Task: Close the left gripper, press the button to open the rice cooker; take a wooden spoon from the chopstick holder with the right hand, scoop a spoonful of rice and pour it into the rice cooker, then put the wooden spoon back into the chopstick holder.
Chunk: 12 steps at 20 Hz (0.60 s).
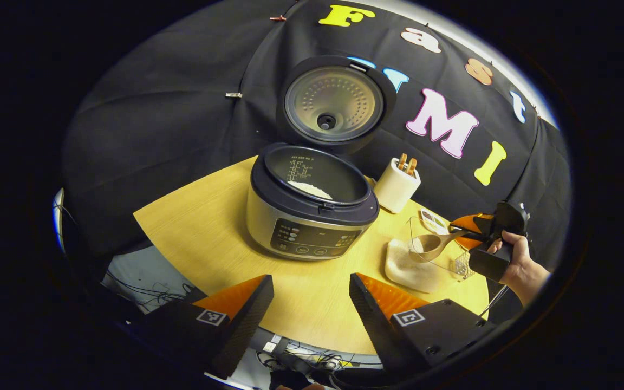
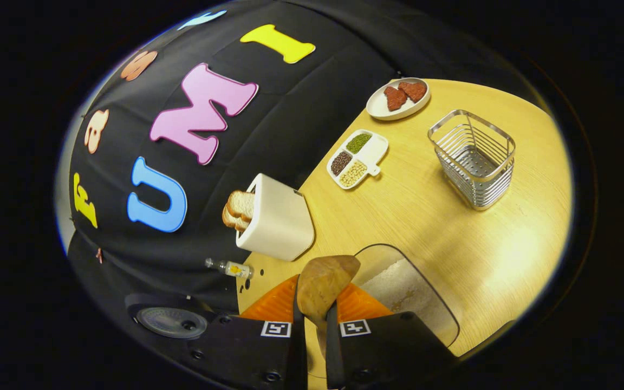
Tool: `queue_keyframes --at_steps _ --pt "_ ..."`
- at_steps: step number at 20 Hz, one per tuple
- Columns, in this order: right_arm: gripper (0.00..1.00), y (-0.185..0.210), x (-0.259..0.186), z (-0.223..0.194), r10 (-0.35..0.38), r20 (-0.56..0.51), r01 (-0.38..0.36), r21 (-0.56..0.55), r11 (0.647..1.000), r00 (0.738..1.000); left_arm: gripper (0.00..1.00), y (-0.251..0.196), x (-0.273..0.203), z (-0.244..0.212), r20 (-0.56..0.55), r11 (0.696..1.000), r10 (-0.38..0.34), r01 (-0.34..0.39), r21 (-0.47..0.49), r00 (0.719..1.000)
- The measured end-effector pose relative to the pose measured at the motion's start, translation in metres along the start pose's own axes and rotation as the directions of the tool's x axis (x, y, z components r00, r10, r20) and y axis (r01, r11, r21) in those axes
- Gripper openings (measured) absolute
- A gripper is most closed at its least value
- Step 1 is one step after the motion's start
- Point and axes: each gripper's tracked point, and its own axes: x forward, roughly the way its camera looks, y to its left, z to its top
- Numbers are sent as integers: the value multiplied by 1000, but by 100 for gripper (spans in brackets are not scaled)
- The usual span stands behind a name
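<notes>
**Spoon gripped over the rice container**

Right gripper [image 2: 312,319] is clamped on the wooden spoon [image 2: 324,286], both fingers pressing its handle, bowl sticking straight out ahead of the fingertips. In the left gripper view the spoon [image 1: 432,245] lies roughly level, bowl toward the rice cooker [image 1: 312,208], handle back toward the hand [image 1: 518,265], hanging above the clear container [image 1: 415,265] of white rice near the bench's front edge. The cooker stands with its lid [image 1: 335,103] up, a patch of rice in the pot. The wire holder [image 2: 474,157] sits well apart, nothing inside it. Left gripper [image 1: 312,303] hangs released, fingers spread wide.
</notes>
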Motion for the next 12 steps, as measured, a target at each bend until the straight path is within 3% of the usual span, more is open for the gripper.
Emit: queue_keyframes --at_steps 3,8,12 --pt "18 2 -20 18 16 0 -16 107 994 1000 96 -9 -4 12 23 999 -33 33 -3 999" --pt "18 13 -43 27 48 -42 -36 246 969 998 95 -1 -8 36 82 999 -23 20 28 996" --pt "18 51 -52 24 117 -63 -97 261 960 991 95 11 -15 45 94 999 -14 11 31 995"
